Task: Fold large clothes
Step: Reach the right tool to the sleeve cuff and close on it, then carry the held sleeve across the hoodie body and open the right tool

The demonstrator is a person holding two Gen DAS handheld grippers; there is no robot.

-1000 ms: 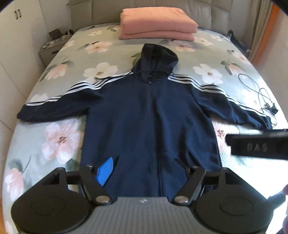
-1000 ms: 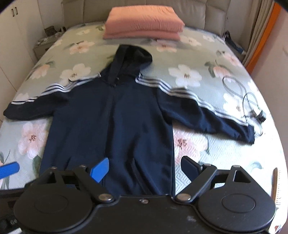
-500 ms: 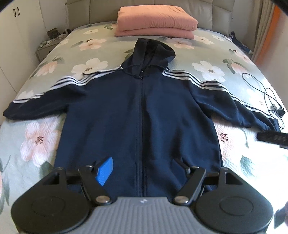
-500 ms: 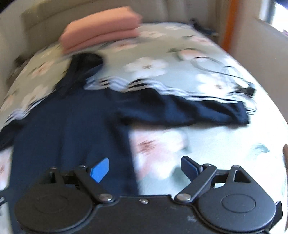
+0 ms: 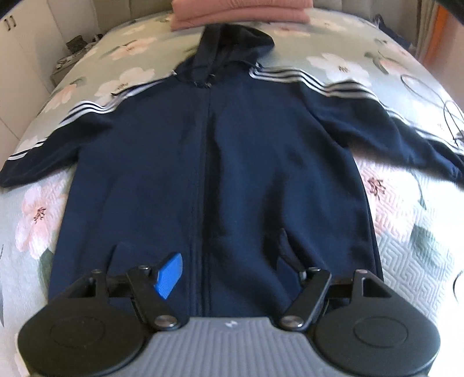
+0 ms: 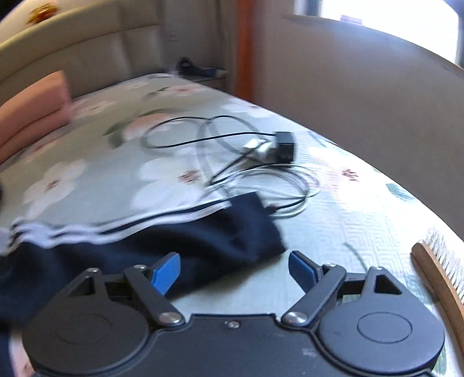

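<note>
The navy hoodie (image 5: 232, 162) lies flat and face up on the bed (image 5: 406, 220), zip closed. Its long axis runs from the hem at the foot edge to the hood by the headboard, where the folded pink blanket (image 5: 240, 11) sits. Both sleeves spread sideways toward the bed's side edges.

The left gripper (image 5: 232, 272) is pitched steeply down over the hem, straddling the zip, fingers (image 5: 169, 275) wide apart and gripping nothing. The right gripper (image 6: 235, 271) is angled down over the cuff of the right sleeve (image 6: 232, 232), fingers likewise apart, the cuff lying between them ungripped.

Compared with a second ago, the left gripper has come lower and closer to the hem. The right gripper has swung from the garment's body out to the sleeve end, near the tangled cables (image 6: 232, 150) and the bed's side edge.
</note>
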